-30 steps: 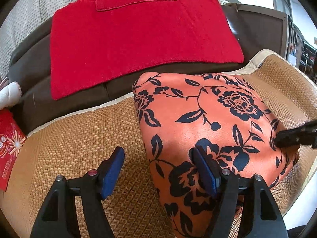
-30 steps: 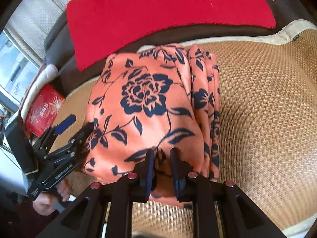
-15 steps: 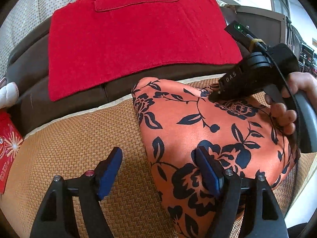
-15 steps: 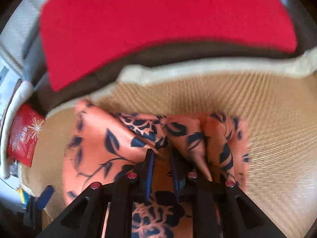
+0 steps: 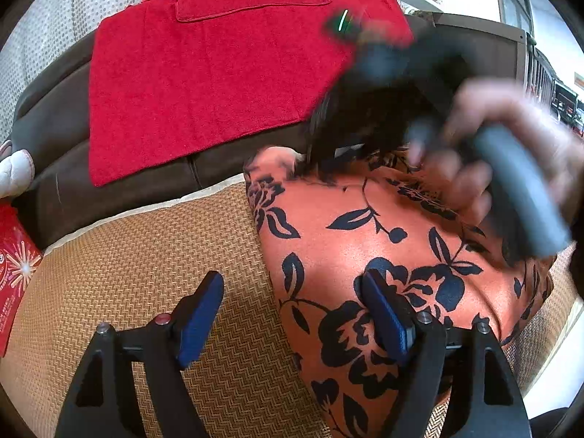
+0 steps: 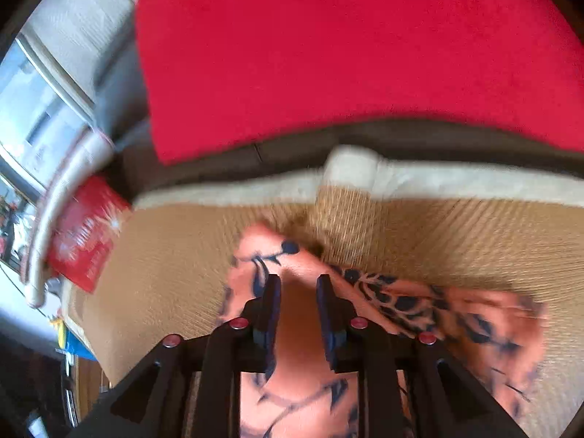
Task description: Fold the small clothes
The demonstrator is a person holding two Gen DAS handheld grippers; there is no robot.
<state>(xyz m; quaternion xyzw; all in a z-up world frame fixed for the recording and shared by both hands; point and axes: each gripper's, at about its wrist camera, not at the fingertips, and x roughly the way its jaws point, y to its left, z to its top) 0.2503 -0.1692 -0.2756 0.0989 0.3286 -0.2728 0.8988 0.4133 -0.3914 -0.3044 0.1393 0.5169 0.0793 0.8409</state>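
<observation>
An orange garment with dark blue flowers (image 5: 365,241) lies folded on a woven straw mat (image 5: 146,255). My left gripper (image 5: 295,310) is open; its right finger rests over the garment's near part, its left finger over the mat. My right gripper (image 6: 297,292) is nearly shut on a fold of the same garment (image 6: 292,328) and holds it over the rest of the cloth, toward the mat's far edge. In the left wrist view the right gripper (image 5: 383,109) shows blurred above the garment's far edge, with the hand on its handle.
A red towel (image 5: 204,84) drapes over the brown sofa back (image 5: 54,138) behind the mat. A red packet (image 5: 14,266) lies at the left edge. The mat's pale border (image 6: 438,182) runs along the back.
My right gripper has carried the garment's edge away from me across the cloth to its far side. The left gripper has stayed open in place.
</observation>
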